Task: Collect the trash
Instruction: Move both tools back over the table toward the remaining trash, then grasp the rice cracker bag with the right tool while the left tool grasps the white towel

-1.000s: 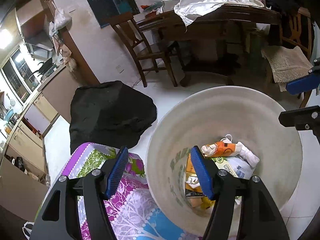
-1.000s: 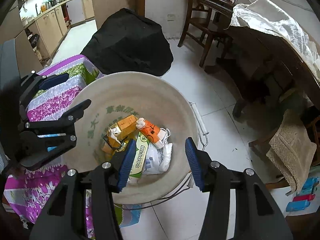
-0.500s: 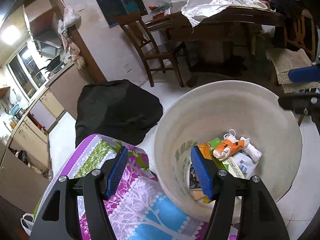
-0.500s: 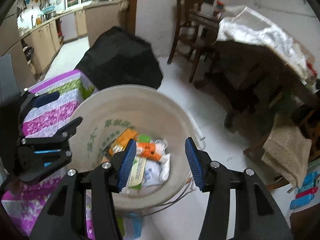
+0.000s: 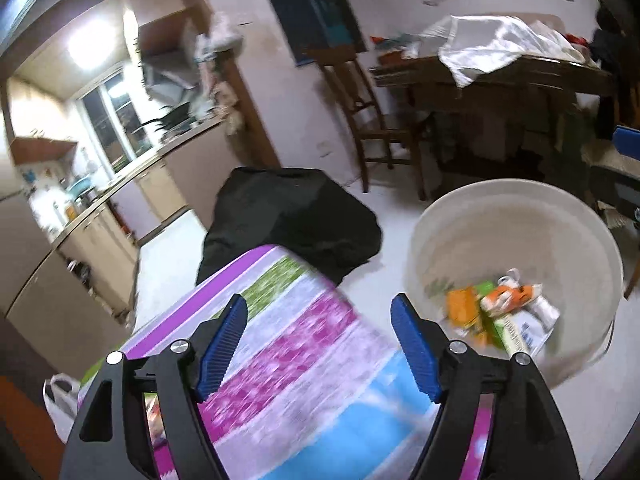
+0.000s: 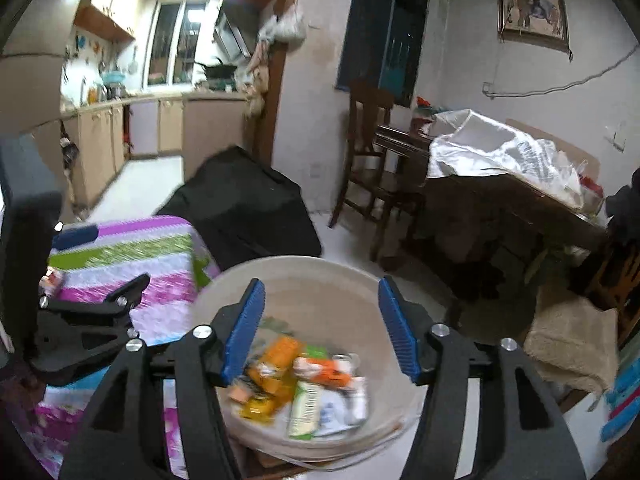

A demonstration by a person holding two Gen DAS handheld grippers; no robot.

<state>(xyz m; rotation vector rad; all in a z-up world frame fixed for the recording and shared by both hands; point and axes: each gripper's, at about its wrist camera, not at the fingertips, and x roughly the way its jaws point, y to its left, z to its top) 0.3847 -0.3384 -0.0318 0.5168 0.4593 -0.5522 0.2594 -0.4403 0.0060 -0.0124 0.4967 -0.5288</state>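
1. Currently, both sets of fingers are seen spread with nothing between them: left gripper (image 5: 320,340) over the patterned cloth (image 5: 288,344), right gripper (image 6: 320,328) above the bucket (image 6: 320,272).
2. Collected trash (image 6: 308,384) (orange packets, green carton, white wrappers) is seen lying at the bucket bottom; bucket stands on the floor beside the cloth-covered surface.
3. Heavy blur is noted, so remaining litter cannot be confirmed.
4. Risk judged: bucket rim could be clipped by a fast swing and tipped, spilling contents.
5. Risk judged: cloth could be snagged by the left fingers (image 5: 224,340) if lowered carelessly.
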